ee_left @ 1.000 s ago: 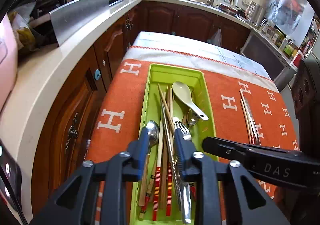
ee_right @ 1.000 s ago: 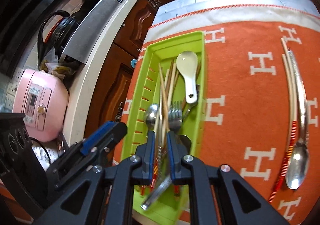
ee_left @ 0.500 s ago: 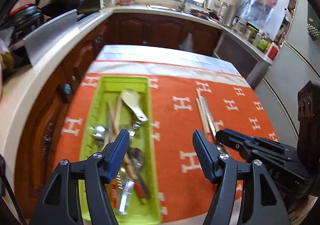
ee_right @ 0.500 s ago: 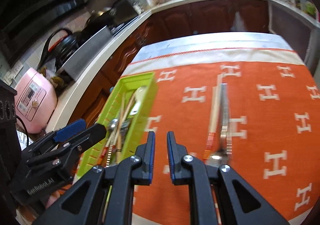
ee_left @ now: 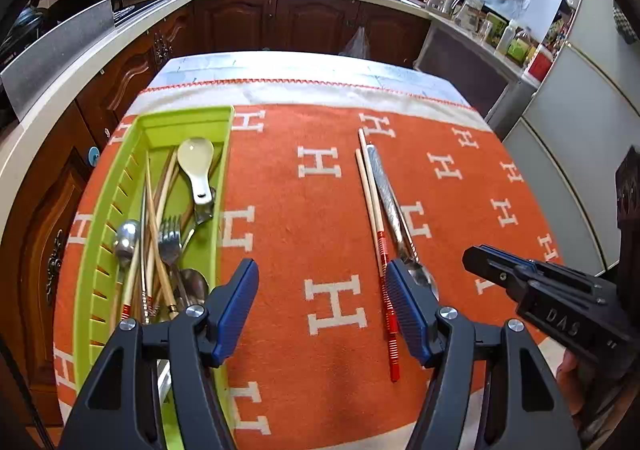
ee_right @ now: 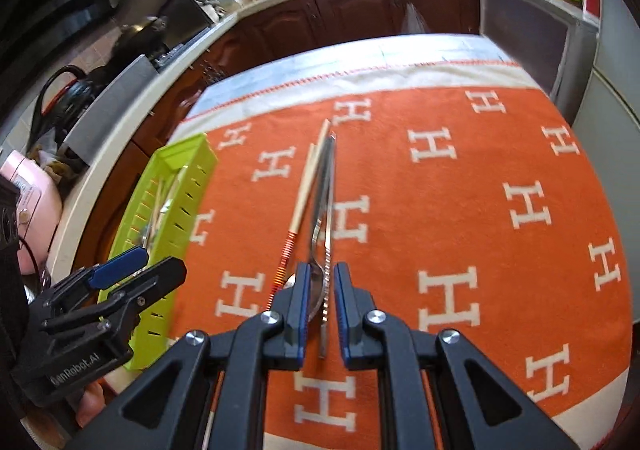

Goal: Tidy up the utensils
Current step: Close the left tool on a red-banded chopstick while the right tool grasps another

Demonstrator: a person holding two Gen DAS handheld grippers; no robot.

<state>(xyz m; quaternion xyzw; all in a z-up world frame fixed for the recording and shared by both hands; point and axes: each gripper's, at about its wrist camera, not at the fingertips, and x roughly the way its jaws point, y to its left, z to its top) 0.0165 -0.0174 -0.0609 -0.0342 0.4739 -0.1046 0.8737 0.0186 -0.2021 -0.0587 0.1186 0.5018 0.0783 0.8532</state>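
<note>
Left wrist: left tongs [ee_left: 322,304] spread wide, nothing between them, above the woolly orange H-pattern cloth [ee_left: 320,210] on the tabletop. Ribbed green plastic tray [ee_left: 100,234] holds mixed cutlery; chopsticks [ee_left: 374,210] and a steel spoon [ee_left: 394,218] lie apart.

Right wrist: right tongs [ee_right: 321,282] nearly clenched, straddling a thin metal utensil [ee_right: 329,234], apparently held. Likely step: laying out sorted pieces. Next: release beside spoon [ee_right: 318,234].

Wide bare strip of orange cloth [ee_left: 288,218] between green tray [ee_left: 224,154] and chopsticks [ee_left: 370,190] lying beside metal spoon [ee_left: 386,190], tray crowded with utensils at the table's left edge, open cloth right of the spoon, wooden cabinets [ee_left: 312,22] beyond the table's far edge
</note>
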